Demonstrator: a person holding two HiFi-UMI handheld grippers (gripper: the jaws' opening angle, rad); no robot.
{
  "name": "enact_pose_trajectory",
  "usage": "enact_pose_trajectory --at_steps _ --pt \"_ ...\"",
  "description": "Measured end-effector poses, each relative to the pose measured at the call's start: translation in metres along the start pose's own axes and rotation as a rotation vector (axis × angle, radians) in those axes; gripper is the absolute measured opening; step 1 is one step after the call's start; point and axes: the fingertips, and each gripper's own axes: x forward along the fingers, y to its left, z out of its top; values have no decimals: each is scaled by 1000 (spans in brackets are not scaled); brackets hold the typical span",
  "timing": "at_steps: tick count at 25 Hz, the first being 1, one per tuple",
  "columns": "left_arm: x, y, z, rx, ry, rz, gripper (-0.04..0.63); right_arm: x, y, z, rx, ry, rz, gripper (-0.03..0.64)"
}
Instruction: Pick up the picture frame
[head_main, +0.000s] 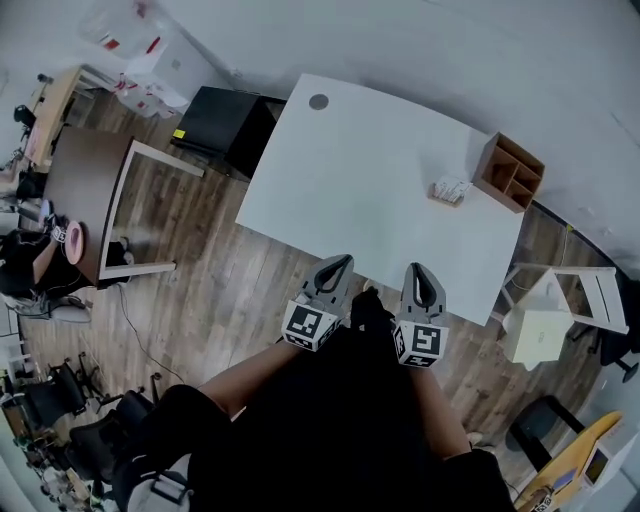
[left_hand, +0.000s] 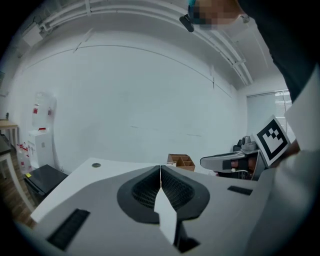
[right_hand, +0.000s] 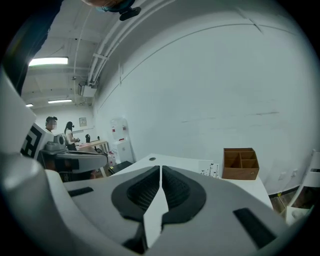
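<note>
The person stood at the near edge of a white desk with a gripper in each hand, both held side by side over that edge and pointing across it. The left gripper had its jaws pressed together, the two ribbed pads meeting along a thin seam with nothing between them; its own view showed the same. The right gripper was likewise pressed together and empty, its pads meeting on a single line. Neither touched the desk or anything on it.

The picture frame stood towards the far right of the desk, well apart from both grippers. It was small and pale, and sat just to the left of a wooden box with open compartments. From the right gripper's view the frame showed as a light card with dark marks on it, beside the box, far across the desk top. The left gripper's view caught the box beyond its closed tips, with the right gripper alongside.

A round cable hole lay at the far left corner of the desk, and a black cabinet stood on the wood floor off to the left.
</note>
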Motion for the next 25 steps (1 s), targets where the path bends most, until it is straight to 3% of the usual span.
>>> enact_pose_trajectory --at_steps 16,22,25 --pt "114 -6 -8 22 78 -146 16 58 -105 -21 -3 109 -118 37" --pt "155 -8 -32 34 136 -209 17 78 -142 -45 -10 123 -208 37" --pt "172 -8 -45 20 181 -247 17 95 -154 -56 33 165 -206 37"
